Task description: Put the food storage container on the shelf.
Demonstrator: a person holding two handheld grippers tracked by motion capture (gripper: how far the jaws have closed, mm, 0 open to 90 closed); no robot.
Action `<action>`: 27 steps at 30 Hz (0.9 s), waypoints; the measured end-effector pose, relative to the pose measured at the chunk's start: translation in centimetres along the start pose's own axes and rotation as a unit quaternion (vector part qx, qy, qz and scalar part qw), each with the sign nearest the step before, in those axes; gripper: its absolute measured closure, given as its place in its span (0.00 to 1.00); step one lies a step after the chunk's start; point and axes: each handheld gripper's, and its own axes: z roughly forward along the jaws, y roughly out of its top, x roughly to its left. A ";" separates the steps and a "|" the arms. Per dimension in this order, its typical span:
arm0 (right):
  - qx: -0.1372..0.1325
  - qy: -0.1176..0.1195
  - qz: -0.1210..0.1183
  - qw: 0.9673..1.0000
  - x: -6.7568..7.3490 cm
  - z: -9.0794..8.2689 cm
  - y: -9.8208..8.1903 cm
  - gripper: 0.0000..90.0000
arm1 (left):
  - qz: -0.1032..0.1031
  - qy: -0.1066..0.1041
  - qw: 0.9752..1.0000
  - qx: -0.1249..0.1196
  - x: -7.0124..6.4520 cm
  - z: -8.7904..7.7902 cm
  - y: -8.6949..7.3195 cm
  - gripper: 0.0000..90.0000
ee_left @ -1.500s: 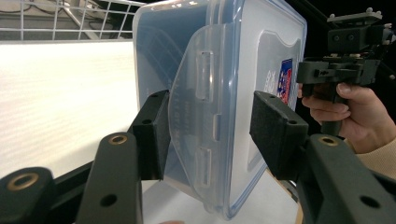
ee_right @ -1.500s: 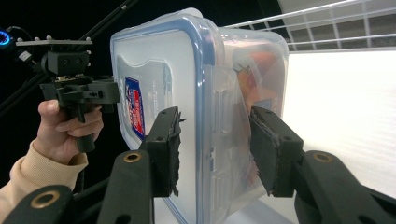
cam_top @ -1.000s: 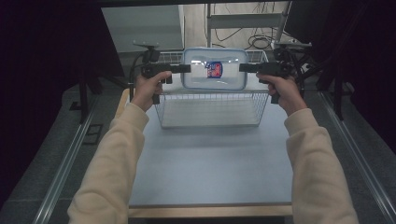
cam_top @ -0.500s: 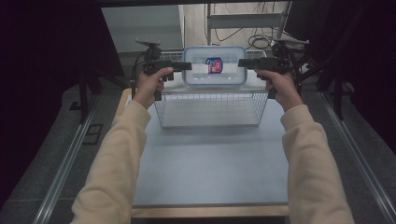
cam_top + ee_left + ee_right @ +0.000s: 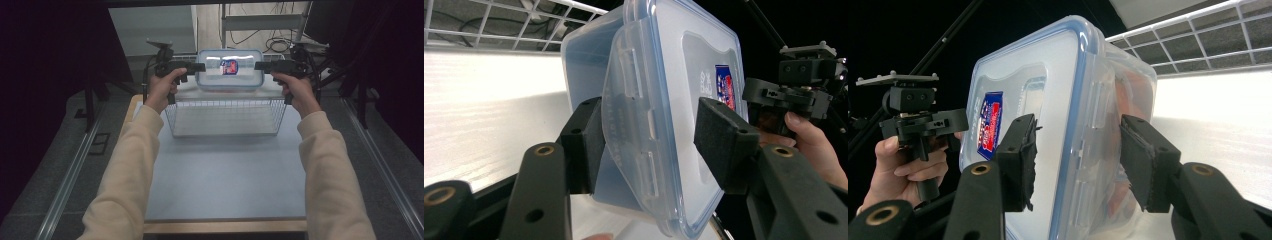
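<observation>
A clear plastic container with a blue-edged lid and a red and blue label hangs in the air over the far rim of a wire basket. My left gripper holds its left end and my right gripper its right end. In the left gripper view the pads of that gripper straddle the container at its latch; these jaws have just been opening a little. In the right gripper view that gripper clamps the container across lid and base.
The white wire basket stands at the far end of the pale table. Cables and a metal frame lie behind it. Dark curtains flank the table on both sides.
</observation>
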 end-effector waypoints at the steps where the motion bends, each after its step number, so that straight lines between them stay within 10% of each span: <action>1: 0.000 -0.002 0.003 1.000 0.0 0.0 0.0 0.55 | -0.004 0.000 1.000 0.001 0.1 0.1 0.1 0.51; 12: 0.005 -0.046 -0.001 0.999 0.1 0.4 0.0 0.55 | -0.038 0.018 0.999 0.015 0.8 0.8 0.5 0.48; 27: -0.027 -0.059 -0.040 0.997 1.0 0.3 -0.8 0.45 | -0.025 0.024 0.999 -0.028 0.2 0.7 0.2 0.33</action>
